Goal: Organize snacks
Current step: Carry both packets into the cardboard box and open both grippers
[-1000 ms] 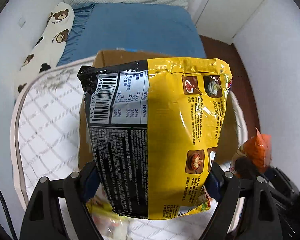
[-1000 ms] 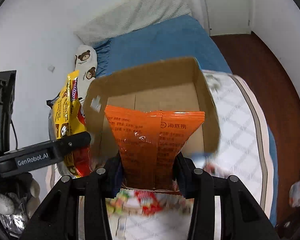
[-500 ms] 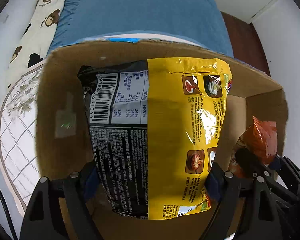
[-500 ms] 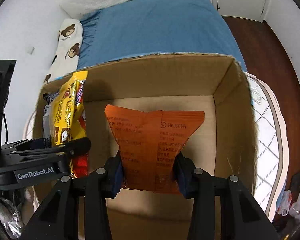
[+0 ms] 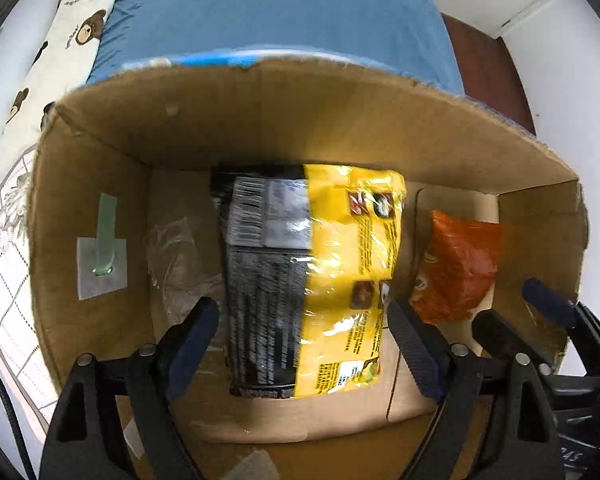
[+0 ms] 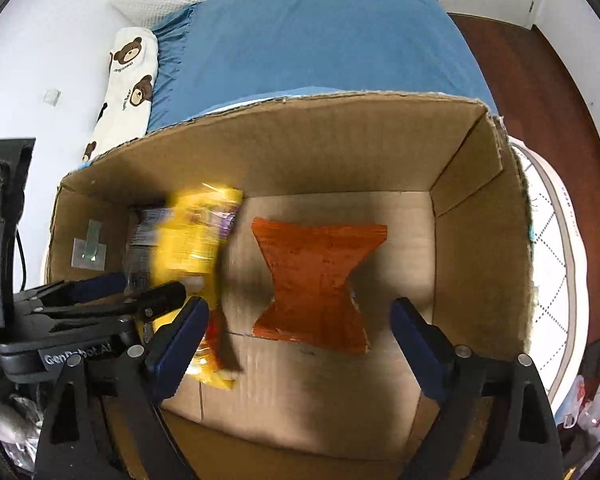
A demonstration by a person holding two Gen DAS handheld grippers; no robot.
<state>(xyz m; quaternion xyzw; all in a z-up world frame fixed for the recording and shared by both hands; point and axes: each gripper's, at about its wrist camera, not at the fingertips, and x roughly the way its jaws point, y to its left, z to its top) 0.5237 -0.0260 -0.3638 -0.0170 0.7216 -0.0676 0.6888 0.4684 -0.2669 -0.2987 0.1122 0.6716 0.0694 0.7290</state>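
An open cardboard box (image 5: 300, 120) (image 6: 320, 148) fills both views from above. A yellow and black noodle bag (image 5: 340, 264) (image 6: 192, 248) is blurred and low in the box. It is below my left gripper (image 5: 300, 306), whose fingers stand open on either side without pressing it. An orange snack bag (image 6: 316, 280) (image 5: 460, 268) lies on the box floor to its right. My right gripper (image 6: 299, 304) hangs over it with its jaws opening wide, well clear of the bag's sides.
Clear plastic film (image 5: 176, 256) lies in the box's left corner, and a taped label (image 5: 102, 256) is on the left wall. A blue sheet (image 6: 320, 32) and a bear-print pillow (image 6: 130, 76) lie behind the box. A checked white mat (image 6: 556, 280) is under it.
Both grippers sank into the box. The right gripper let go of the orange bag, which now lies on the floor. The yellow bag left the left gripper's pads and dropped lower.
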